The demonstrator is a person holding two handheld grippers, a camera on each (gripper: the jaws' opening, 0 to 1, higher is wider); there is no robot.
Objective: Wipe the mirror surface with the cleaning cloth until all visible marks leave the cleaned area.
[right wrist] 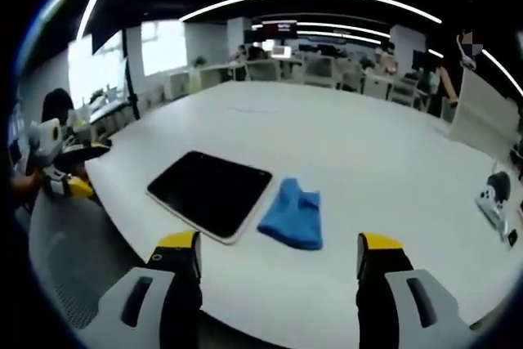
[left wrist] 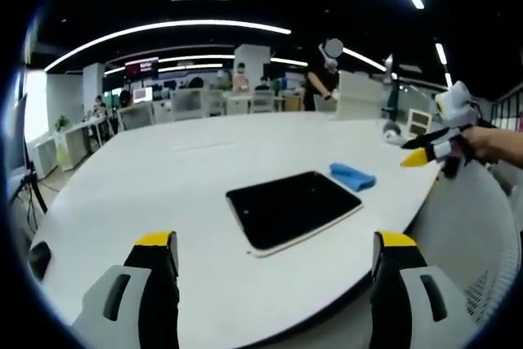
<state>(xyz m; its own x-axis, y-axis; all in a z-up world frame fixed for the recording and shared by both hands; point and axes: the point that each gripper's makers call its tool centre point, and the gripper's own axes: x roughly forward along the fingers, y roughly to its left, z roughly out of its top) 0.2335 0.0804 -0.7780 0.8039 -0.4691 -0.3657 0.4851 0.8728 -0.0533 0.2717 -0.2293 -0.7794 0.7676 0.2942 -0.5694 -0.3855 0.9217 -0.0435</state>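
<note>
hovering wide open and empty, both grippers point(left wrist: 276, 263) point(right wrist: 278, 263); soft, light cloth point(right wrist: 292, 214) touches the fragile mirror point(right wrist: 210, 192) near the table point(right wrist: 368, 153) edge—pinch its bunched middle.

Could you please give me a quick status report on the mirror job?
Both grippers open, empty. Mirror flat on table, blue cloth beside it, untouched. Nothing in the way.

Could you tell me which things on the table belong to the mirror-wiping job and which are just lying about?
For the job:
- mirror, dark, lying flat on the table
- blue cleaning cloth, beside the mirror, not yet picked up
- left gripper and right gripper, both open

Lying about:
- a white device near the table's edge
</note>
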